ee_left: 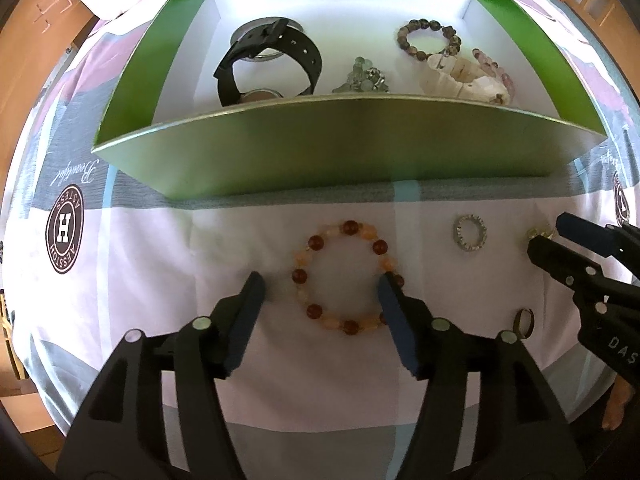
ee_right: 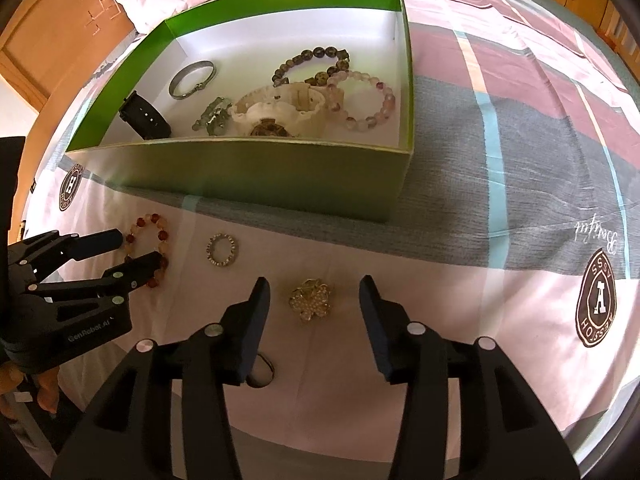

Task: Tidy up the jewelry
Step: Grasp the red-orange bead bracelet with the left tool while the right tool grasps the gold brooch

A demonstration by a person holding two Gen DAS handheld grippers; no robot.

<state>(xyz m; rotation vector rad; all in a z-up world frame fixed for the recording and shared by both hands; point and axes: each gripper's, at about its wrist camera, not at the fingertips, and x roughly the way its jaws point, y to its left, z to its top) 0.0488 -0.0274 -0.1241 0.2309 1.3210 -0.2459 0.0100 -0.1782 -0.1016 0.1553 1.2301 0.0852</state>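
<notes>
Both grippers hung over the bed (ee_right: 500,152), each poised for its own pick. The left gripper (ee_left: 320,286) had its fingers released, one outside the amber bead bracelet (ee_left: 347,277) and one inside its ring, gripping nothing yet. The right gripper (ee_right: 314,294) stood spread either side of the gold flower brooch (ee_right: 311,300), well clear of it. Next, I judged, each needed to sink and close, then carry its piece over the wall of the green box (ee_right: 256,176), where watches and bracelets already lay.
</notes>
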